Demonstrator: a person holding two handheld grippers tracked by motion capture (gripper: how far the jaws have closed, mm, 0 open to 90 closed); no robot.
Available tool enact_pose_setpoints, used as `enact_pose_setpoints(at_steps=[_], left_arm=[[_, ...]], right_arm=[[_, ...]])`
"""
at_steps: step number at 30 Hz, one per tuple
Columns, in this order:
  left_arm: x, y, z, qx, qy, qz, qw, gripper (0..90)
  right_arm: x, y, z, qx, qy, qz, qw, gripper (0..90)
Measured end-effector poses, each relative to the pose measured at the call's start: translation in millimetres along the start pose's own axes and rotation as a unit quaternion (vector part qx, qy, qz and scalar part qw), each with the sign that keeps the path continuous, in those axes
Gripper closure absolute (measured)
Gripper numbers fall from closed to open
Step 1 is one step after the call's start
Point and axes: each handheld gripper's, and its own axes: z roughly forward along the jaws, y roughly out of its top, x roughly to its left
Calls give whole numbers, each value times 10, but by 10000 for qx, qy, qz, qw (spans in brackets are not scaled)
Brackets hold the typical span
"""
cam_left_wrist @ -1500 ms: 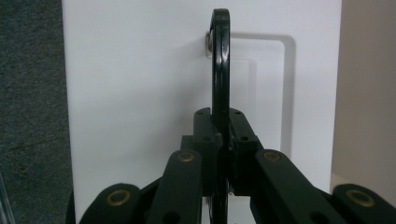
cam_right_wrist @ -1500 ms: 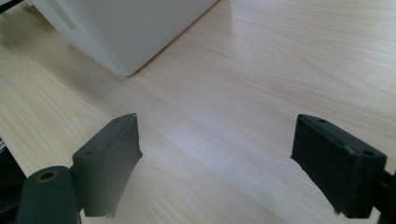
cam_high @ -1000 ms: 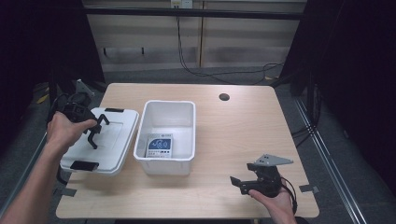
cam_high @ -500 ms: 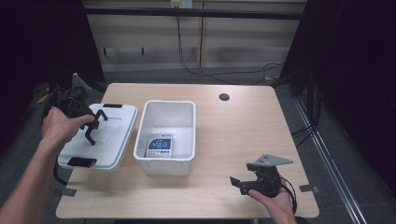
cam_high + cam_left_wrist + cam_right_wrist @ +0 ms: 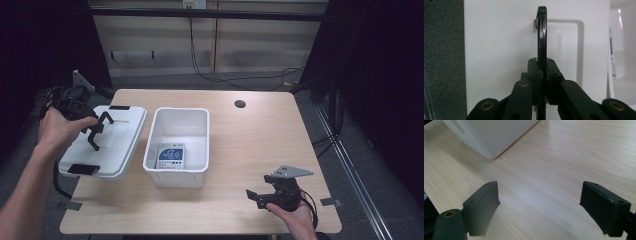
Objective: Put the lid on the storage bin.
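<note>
The left claw (image 5: 541,80) pinches the black handle (image 5: 542,37) of the white lid (image 5: 107,142); the right claw (image 5: 539,207) rests spread wide on the worktop (image 5: 260,145).

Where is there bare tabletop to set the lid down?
The widest free patch runs from the white bin to the table's right edge, bordered by the cable hole and the right gripper. A narrower strip lies in front of the bin. The left side is crowded: the lid, held by the left gripper, overhangs it.
</note>
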Motion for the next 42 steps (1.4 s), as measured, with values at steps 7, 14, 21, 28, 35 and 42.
enact_pose_setpoints(at_steps=[7, 14, 21, 28, 35, 42], left_arm=[[-72, -10, -66, -4, 55, 106, 9999, 847], [-113, -17, -208, -123, -19, 129, 9998, 846], [-273, 39, -270, -136, -55, 264, 9995, 847], [-494, 94, -296, -170, -157, 491, 9985, 847], [-703, 140, -279, -161, -239, 685, 9972, 847], [-873, 178, -221, -113, -328, 794, 9962, 847]], right_arm=[[3, 0, -2, -2, 4, -14, 10000, 145], [-3, 2, 5, 25, 28, 2, 10000, 145], [-5, 2, 5, 31, 38, 18, 10000, 145], [-3, 1, 0, 24, 29, 27, 10000, 145], [-2, 0, 0, 27, 28, 16, 10000, 145], [-2, 0, 1, 35, 36, 15, 10000, 145]])
